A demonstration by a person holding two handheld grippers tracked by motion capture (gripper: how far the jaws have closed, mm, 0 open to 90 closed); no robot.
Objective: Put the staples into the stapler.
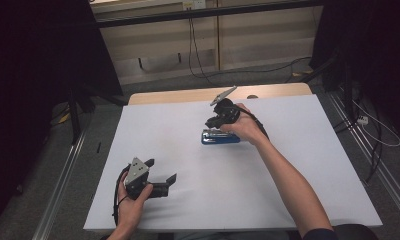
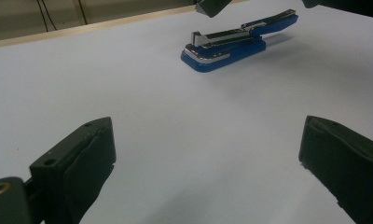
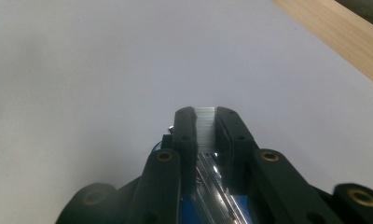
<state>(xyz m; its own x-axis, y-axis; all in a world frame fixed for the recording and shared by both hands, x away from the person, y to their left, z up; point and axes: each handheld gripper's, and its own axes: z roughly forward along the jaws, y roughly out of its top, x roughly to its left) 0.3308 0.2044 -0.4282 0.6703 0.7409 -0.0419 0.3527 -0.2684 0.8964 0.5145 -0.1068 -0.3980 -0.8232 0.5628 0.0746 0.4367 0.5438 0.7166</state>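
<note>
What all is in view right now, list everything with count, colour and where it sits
stapler: one, blue with silver top, far middle of the sheet, top arm open
strip of staples: one, silver, pinched in the right tongs above the stapler
sheet: one, white, covering the table
table: one, light wood, edge showing at the far side
left tongs: one, black, open, near left of the sheet
right tongs: one, black, shut on the staples

Glossy blue stapler (image 2: 231,44) (chrome trim), matt table (image 1: 198,165)
</note>
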